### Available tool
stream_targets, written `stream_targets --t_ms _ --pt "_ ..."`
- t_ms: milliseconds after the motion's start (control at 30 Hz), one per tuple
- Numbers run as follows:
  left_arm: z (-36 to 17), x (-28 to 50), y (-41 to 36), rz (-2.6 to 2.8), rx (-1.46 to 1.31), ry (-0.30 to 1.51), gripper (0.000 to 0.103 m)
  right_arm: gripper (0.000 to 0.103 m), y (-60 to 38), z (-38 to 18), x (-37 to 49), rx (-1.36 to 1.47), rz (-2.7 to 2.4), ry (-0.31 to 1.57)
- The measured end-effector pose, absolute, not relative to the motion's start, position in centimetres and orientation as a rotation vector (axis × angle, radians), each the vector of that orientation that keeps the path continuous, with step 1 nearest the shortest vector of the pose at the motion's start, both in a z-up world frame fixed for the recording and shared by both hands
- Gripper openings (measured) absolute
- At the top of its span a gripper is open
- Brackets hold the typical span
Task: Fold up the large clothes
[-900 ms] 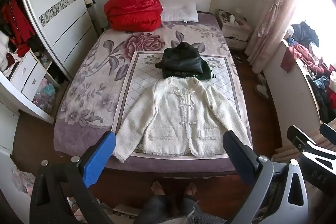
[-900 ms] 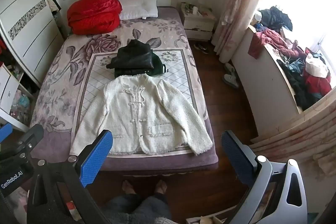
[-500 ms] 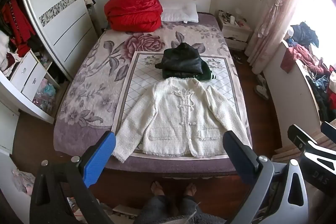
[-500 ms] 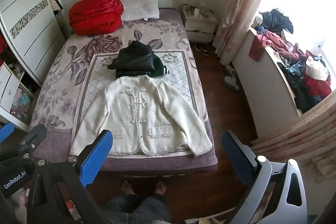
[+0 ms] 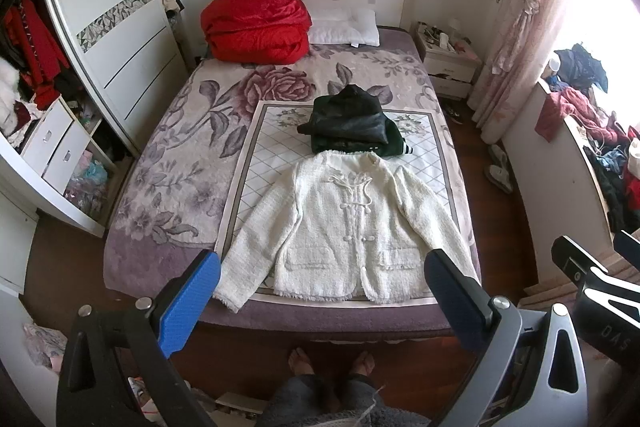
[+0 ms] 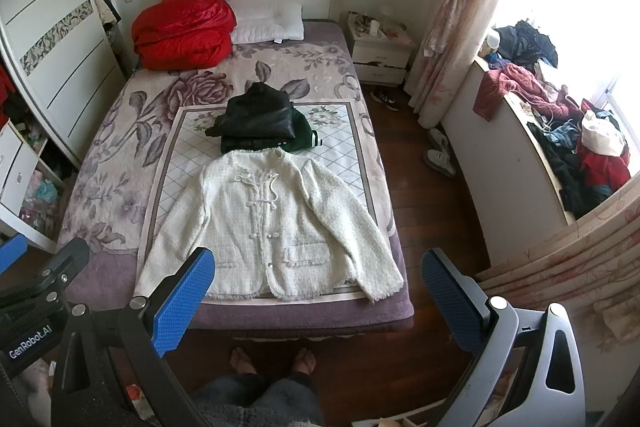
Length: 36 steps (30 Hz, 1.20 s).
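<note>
Left wrist view: we stand at the foot of the bed (image 5: 160,163), both grippers held high and well back from it.
Jacket: a cream jacket (image 5: 348,227) lies flat, front up and closed, on the quilted panel at the near end of the bed; sleeves angle out and down, hem toward us.
Right wrist view: same jacket (image 6: 272,223), its cuffs at the near edge of the panel.
Left gripper (image 5: 320,291): fingers spread wide, holding nothing, nowhere near the cloth.
Right gripper (image 6: 316,287): fingers likewise spread and empty.
Behind it: a dark folded pile (image 5: 348,123) sits just past the collar, touching or nearly so; we cannot tell which.
Further back: red bedding (image 5: 256,23) and a pillow (image 5: 344,27) by the headboard.
Progress: we judge folding of this piece not yet begun.
Handling: it looks like thick, nubby weave, so we expect it soft but bulky, with some weight; folds should hold without sliding, though edges may spring open.
Where to grip: we would pinch each sleeve near the cuff, or at the shoulder seam, taking all layers, and lay the sleeves across the chest.
Risk: fringe along the hem and the loop fastenings down the front could snag on the fingers.
</note>
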<state>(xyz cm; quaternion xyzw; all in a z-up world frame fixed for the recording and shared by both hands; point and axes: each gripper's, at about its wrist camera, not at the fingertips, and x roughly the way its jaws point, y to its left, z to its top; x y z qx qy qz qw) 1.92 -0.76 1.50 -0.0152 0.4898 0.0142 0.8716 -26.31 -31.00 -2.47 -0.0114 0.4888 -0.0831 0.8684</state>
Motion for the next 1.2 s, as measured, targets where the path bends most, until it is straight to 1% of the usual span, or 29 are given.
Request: stream_targets --t_ms 233,1200 --pt "2.26 1.86 -1.51 0.026 -0.034 1.022 0.103 0.103 -30.96 -2.44 -26.18 -0.028 -0.175 1.021" --pt "2.36 1.68 -0.87 0.025 -0.037 1.011 0.103 0.103 -30.93 -2.12 -25.65 -0.029 -0.177 1.014"
